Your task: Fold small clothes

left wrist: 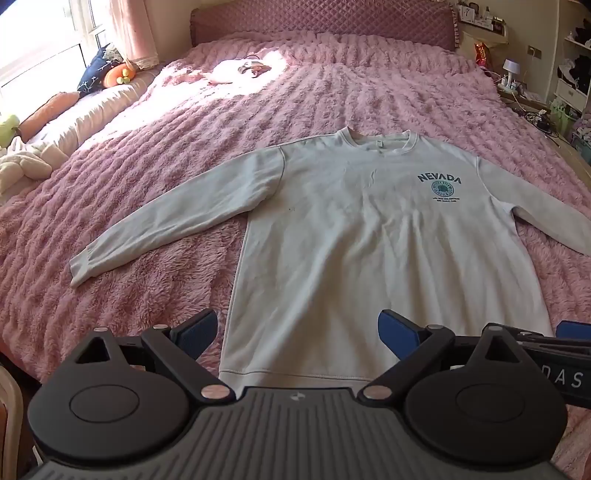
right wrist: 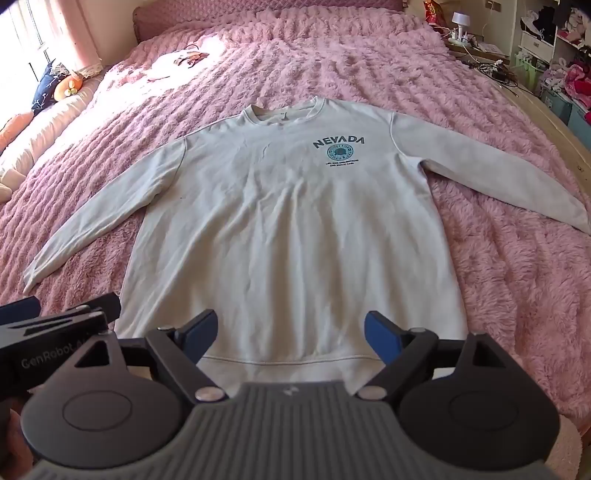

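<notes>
Both grippers hover spread wide and empty above the near hem: left gripper [left wrist: 297, 334], right gripper [right wrist: 290, 334]. Beyond them the white sweatshirt [right wrist: 295, 221] lies flat, front up, sleeves angled outward on the pink blanket [right wrist: 498, 277], with bare blanket along both sides and past the collar to the headboard [left wrist: 325, 22]

Sweatshirt [left wrist: 351, 240] right sleeve cut off at frame edge; small print under NEVADA illegible.

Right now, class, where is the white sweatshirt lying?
The white sweatshirt lies flat, front up and sleeves spread, on the pink bedspread in both wrist views, its hem nearest the open left gripper and right gripper.
</notes>
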Demonstrator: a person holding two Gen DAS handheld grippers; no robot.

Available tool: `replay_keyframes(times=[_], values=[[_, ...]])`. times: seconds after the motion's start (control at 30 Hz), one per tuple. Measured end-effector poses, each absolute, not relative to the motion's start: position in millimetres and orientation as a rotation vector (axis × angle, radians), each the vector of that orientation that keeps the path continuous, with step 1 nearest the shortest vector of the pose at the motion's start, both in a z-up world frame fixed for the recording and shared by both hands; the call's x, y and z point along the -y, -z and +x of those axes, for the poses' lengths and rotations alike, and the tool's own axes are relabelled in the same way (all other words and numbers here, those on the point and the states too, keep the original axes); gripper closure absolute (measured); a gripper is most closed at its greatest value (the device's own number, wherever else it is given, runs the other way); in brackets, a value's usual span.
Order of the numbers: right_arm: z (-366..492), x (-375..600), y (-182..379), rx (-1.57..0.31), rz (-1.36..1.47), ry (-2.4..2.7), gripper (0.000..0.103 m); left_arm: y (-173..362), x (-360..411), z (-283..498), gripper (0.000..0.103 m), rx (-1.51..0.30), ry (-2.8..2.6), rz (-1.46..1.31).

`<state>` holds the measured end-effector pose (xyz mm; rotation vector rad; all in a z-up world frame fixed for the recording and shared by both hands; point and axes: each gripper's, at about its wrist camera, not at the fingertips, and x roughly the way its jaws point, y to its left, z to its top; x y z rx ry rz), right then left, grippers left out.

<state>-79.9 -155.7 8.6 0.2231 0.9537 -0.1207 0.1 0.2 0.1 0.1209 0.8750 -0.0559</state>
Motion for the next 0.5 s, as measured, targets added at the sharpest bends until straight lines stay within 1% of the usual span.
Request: replay_keyframes(times=[0.5], values=[[-78.9, 156.0, -6.8, -0.953, 0.219, 0.126, 0.02, 5.6, -1.2, -1.7, 0.0, -0.88, 0.05, 0.126]])
